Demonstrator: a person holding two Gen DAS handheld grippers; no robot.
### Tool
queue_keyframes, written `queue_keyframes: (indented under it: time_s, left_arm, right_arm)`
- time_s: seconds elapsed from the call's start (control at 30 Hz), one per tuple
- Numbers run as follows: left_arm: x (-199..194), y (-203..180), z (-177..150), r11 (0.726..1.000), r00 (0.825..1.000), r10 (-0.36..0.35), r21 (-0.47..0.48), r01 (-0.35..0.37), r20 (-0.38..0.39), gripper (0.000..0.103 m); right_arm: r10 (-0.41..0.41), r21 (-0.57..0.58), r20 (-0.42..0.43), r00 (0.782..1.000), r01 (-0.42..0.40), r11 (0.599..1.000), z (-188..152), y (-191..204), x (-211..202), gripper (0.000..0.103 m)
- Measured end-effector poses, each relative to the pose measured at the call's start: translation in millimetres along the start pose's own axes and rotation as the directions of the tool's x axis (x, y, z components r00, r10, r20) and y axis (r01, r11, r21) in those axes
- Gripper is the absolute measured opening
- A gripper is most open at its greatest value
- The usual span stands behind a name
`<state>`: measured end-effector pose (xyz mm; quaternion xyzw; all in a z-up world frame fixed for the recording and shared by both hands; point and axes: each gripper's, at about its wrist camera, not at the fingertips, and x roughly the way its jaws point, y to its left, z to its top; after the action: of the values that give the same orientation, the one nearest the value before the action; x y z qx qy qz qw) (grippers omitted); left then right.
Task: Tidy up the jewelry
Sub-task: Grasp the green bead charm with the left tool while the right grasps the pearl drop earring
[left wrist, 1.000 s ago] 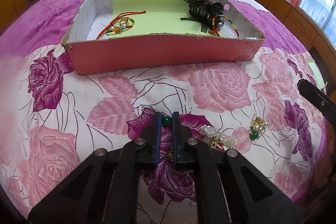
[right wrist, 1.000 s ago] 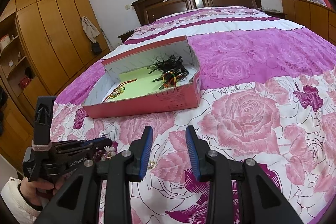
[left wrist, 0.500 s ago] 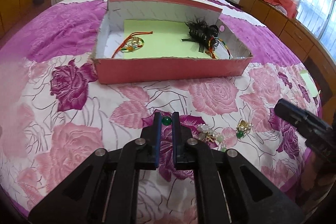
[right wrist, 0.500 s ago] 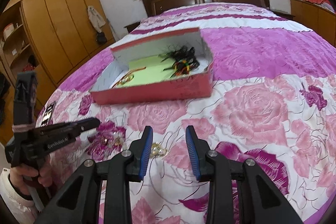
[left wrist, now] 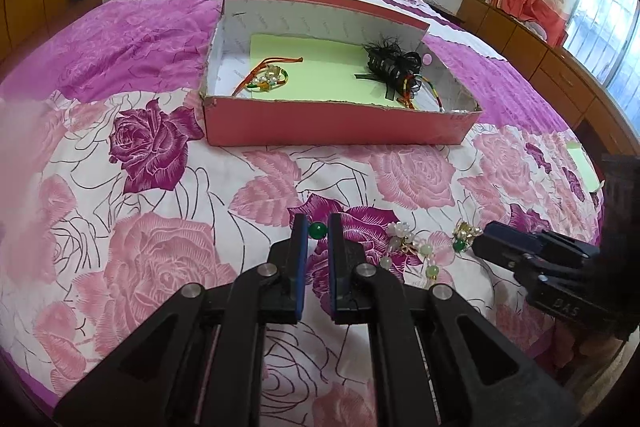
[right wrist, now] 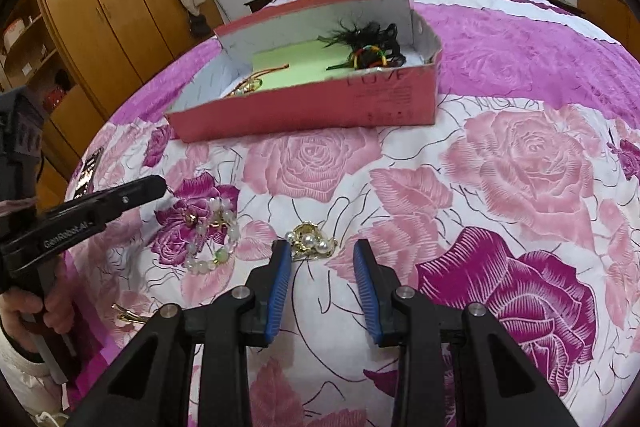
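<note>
Bedroom: we work over a rose-print bedspread (left wrist: 168, 267) with a red shoebox (left wrist: 332, 127) at the far side.
Left gripper (left wrist: 318, 233): our jaws are clenched on a green-bead earring (left wrist: 317, 230), lifted above the bed.
Right gripper (right wrist: 322, 251): our jaws stand released, not yet gripping.
Key relation: the pearl-and-gold earring (right wrist: 308, 245) lies just beyond our right jaws, toward the left finger; the right hand is nearer.
Pearl bracelet (right wrist: 214, 231): left of it, between both grippers.
</note>
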<state>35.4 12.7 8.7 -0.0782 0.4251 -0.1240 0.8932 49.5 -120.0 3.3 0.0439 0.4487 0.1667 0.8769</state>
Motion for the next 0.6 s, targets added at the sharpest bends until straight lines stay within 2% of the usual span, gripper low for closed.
queue_keyframes:
  time_s: [0.17, 0.3, 0.33, 0.4, 0.6]
  left_arm:
    - [0, 3, -1, 1.0, 1.0, -0.007, -0.006, 0.007, -0.001, 0.001]
    - [0, 3, -1, 1.0, 1.0, -0.009, -0.005, 0.009, 0.0, 0.001]
    - [0, 3, -1, 1.0, 1.0, -0.009, -0.006, 0.009, 0.0, 0.001]
    - [0, 3, -1, 1.0, 1.0, -0.01, -0.006, 0.01, 0.0, 0.001]
    - [-2, 2, -1, 1.0, 1.0, -0.008, -0.005, 0.008, 0.004, 0.001]
  right_arm:
    - [-0.009, -0.023, -0.01, 1.0, 0.009, 1.0, 6, 3, 8, 0.035]
    - [-0.002, -0.022, -0.01, 1.0, 0.002, 1.0, 7, 2, 12, 0.018]
    - [0.01, -0.013, -0.004, 1.0, -0.01, 1.0, 6, 1, 11, 0.018]
    - [0.026, 0.005, 0.007, 1.0, -0.026, 1.0, 6, -3, 8, 0.01]
    - [0.066, 0.045, 0.059, 0.996, -0.068, 0.997, 7, -10, -3, 0.009]
